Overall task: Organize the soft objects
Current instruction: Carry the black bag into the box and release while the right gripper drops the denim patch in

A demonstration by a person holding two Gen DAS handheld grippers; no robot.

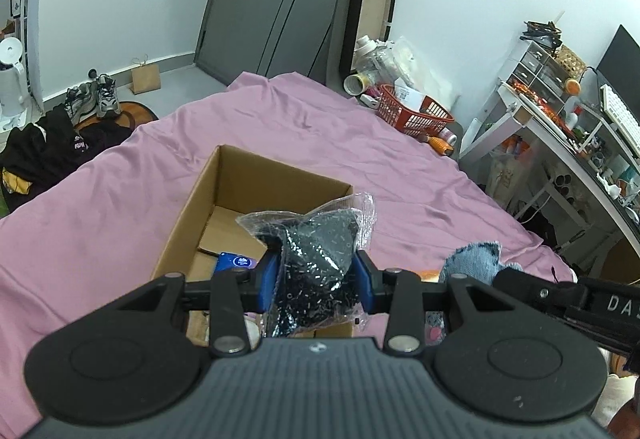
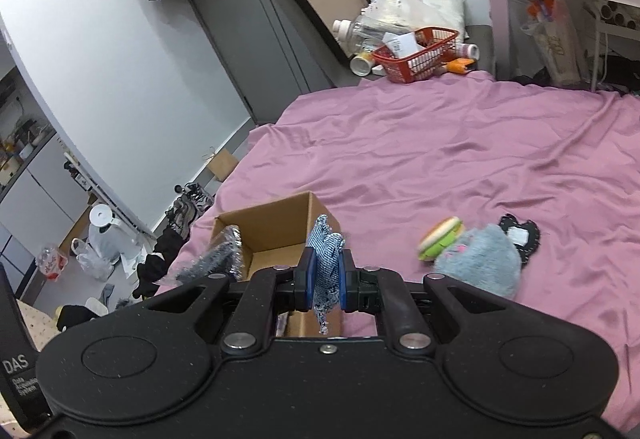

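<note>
Left gripper: pressed against a plastic-wrapped dark fabric bundle, which is pinched between the blue pads and held above the near end of the cardboard box, apparently so it can be lowered in.

Right gripper: clamped on a blue-and-white patterned cloth, which is carried upright just beside the box's near right corner; the grip at mid-cloth leaves both ends hanging loose.

Cardboard box: set open on the pink bedsheet as the collecting point; a blue packet is seen lying on its floor, at the near end.

Still outside the box: a fluffy blue-grey plush, a burger-shaped soft toy touching it, and a black fabric piece with a white tag are left on the sheet to the box's right, judged to be awaiting collection.

Beyond the box: a red plastic basket is kept at the bed's far edge among bottles and clutter.

Left wrist view only: the box interior and its blue packet are shown; the plush and burger are largely hidden behind the right gripper's body.

Right wrist view only: the three loose soft items are shown plainly, and the wrapped bundle is seen from the side over the box's left wall.
</note>
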